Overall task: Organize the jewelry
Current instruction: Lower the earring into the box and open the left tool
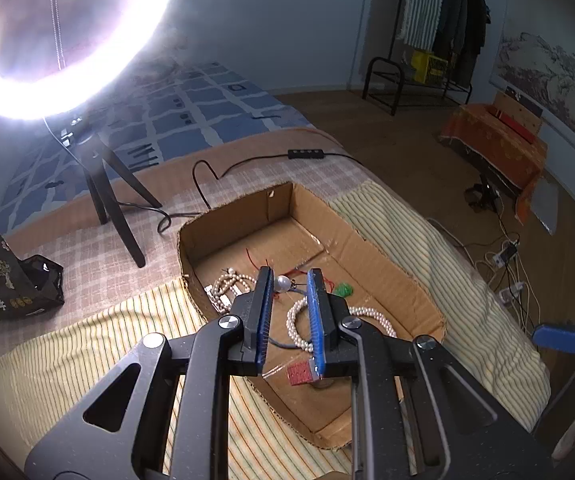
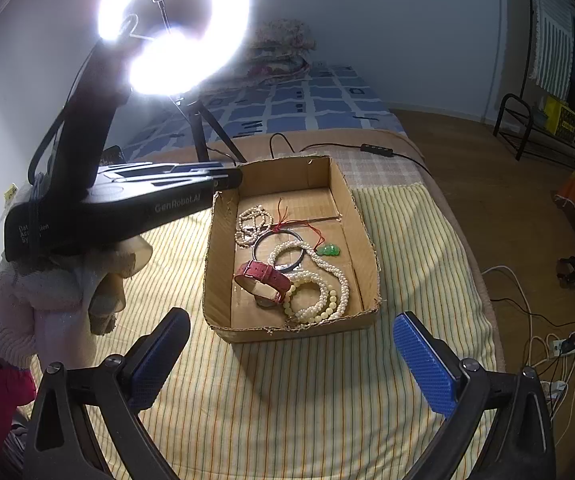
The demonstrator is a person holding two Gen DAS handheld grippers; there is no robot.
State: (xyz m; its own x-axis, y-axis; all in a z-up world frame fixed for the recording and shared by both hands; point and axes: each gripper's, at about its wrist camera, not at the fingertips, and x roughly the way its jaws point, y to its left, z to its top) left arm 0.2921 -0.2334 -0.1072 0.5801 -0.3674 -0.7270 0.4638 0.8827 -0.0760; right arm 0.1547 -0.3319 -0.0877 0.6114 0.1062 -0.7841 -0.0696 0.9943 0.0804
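left tool [image 1: 290, 280]: jaws narrow, nothing visibly gripped, over cardboard box [image 2: 367, 240] | right tool [image 2: 291, 344]: wide open, empty, at box's 6 o'clock | pearl necklaces [image 2: 319, 288], red watch strap [image 2: 263, 276], green pendant [image 2: 329, 249]: inside box on bed [image 2: 287, 400]

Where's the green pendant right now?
In the right wrist view the green pendant lies on the floor of the cardboard box, toward its right wall, just right of the metal bangle and touching the pearl necklace.
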